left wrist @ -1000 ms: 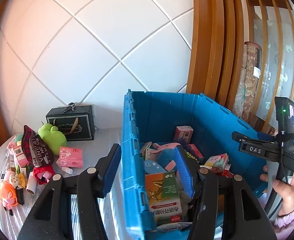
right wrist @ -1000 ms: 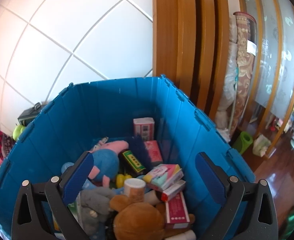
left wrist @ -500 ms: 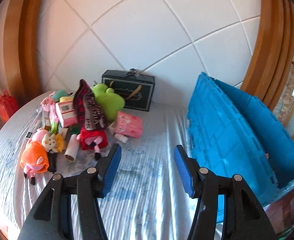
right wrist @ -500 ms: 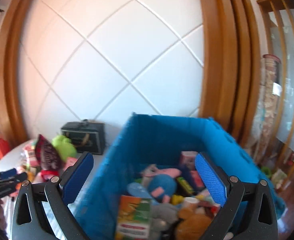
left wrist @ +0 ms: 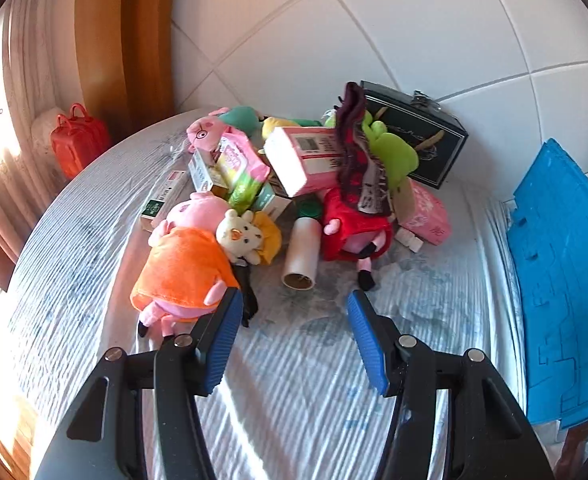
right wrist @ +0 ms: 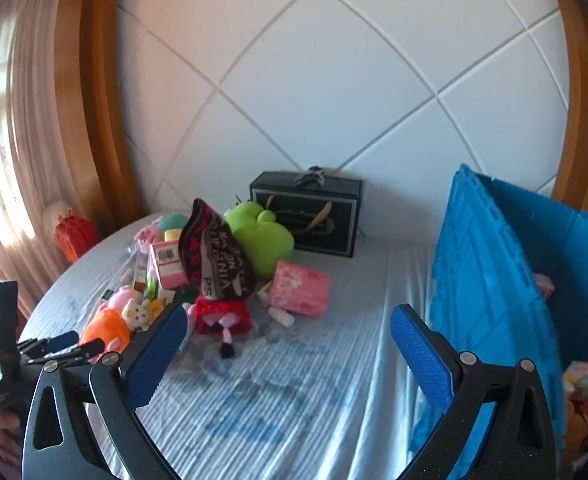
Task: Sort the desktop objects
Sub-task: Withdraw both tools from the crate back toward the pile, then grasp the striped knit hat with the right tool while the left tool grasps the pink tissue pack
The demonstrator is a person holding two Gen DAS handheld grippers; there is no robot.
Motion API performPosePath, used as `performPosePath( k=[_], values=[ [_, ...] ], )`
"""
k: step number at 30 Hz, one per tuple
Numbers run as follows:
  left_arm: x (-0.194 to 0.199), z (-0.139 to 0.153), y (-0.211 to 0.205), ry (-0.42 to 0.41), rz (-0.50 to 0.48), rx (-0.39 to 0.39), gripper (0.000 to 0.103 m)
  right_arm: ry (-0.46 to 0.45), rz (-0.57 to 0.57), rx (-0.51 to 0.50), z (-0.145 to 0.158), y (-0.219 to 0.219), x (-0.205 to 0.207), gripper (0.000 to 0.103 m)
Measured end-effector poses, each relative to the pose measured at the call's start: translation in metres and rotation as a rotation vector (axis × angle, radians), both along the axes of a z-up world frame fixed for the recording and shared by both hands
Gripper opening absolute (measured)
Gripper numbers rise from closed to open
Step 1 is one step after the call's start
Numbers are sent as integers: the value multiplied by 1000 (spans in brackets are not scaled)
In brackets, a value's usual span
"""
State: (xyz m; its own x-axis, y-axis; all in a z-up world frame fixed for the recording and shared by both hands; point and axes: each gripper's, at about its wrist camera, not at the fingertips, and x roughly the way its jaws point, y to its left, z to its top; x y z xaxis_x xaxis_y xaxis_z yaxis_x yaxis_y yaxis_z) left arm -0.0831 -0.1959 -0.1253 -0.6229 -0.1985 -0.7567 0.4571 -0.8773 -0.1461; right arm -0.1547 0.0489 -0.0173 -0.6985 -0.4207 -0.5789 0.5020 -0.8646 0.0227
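A pile of toys and boxes lies on the striped cloth of the table [left wrist: 294, 380]. It holds an orange-dressed pig plush [left wrist: 182, 264], a small white bear [left wrist: 240, 236], a white tube [left wrist: 301, 252], a red-dressed plush [left wrist: 353, 228], a green plush [left wrist: 393, 156] and pink boxes [left wrist: 305, 160]. My left gripper [left wrist: 294, 316] is open and empty just in front of the pile. My right gripper [right wrist: 286, 340] is open and empty, further back between the pile and the blue bin [right wrist: 493, 300]. The left gripper also shows at the right wrist view's left edge [right wrist: 66, 344].
A black gift box [right wrist: 309, 216] stands against the white padded wall. The blue bin [left wrist: 565, 280] stands at the right with several items inside. A red toy suitcase [left wrist: 78, 140] sits at the far left table edge by a wooden frame.
Both grippers have swung left, away from the blue bin and toward the pile. The left gripper has come close to the toys. Both stayed open and empty.
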Motion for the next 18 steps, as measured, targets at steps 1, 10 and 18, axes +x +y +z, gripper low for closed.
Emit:
performPosePath(
  k=[1, 10, 18],
  values=[
    [-1, -4, -12, -6, 15, -7, 54, -28, 1, 12, -9, -10, -10, 103],
    [-10, -48, -122, -153, 113, 9, 54, -171, 48, 159, -84, -92, -74, 103],
    [-51, -80, -140, -245, 19, 62, 54, -259, 110, 222, -132, -148, -111, 103]
  ],
)
